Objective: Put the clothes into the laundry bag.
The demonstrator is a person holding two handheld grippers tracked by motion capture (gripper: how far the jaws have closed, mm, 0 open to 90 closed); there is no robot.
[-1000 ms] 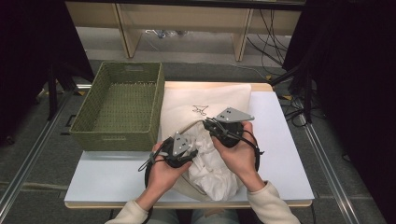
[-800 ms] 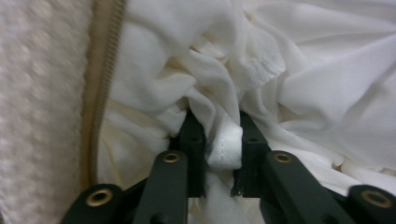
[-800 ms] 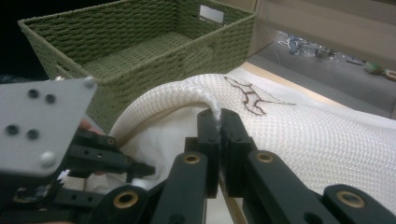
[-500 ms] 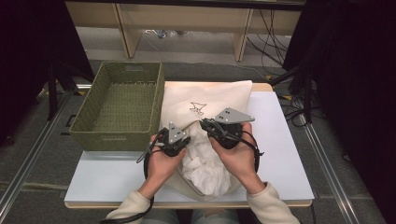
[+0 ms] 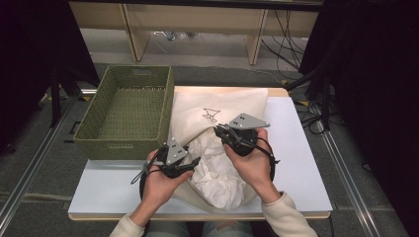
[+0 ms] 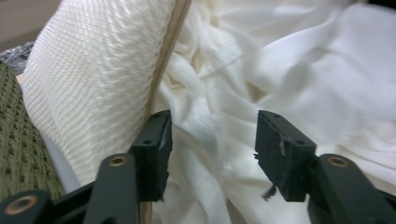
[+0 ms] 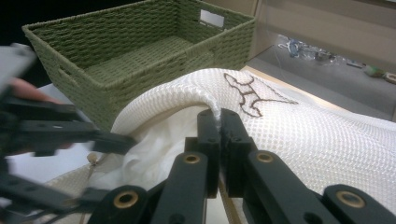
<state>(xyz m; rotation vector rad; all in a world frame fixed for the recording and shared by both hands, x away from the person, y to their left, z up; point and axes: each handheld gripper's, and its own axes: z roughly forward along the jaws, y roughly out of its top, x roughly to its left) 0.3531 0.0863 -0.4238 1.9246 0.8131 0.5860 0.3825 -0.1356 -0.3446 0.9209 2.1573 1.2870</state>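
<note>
Cream mesh bag (image 5: 225,111) pinched by right hand-held gripper (image 7: 219,122); left hand-held gripper (image 6: 212,151) apart, perhaps over white cloth (image 6: 289,70).

Green basket and the stuff behind the table

Woven green basket (image 5: 126,112) sits at about 10 o'clock on the white table (image 5: 301,163); a wooden shelf frame (image 5: 192,24) runs across at 12, with cables (image 5: 286,44) on the floor toward 1.

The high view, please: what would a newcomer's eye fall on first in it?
Probably the white mesh laundry bag at the table's middle, with crumpled white cloth spilling from its open mouth between the person's hands. The right gripper is shut on the bag's edge, lifting it, while the left gripper is open at the cloth. Left of the bag stands a green woven basket.
</note>
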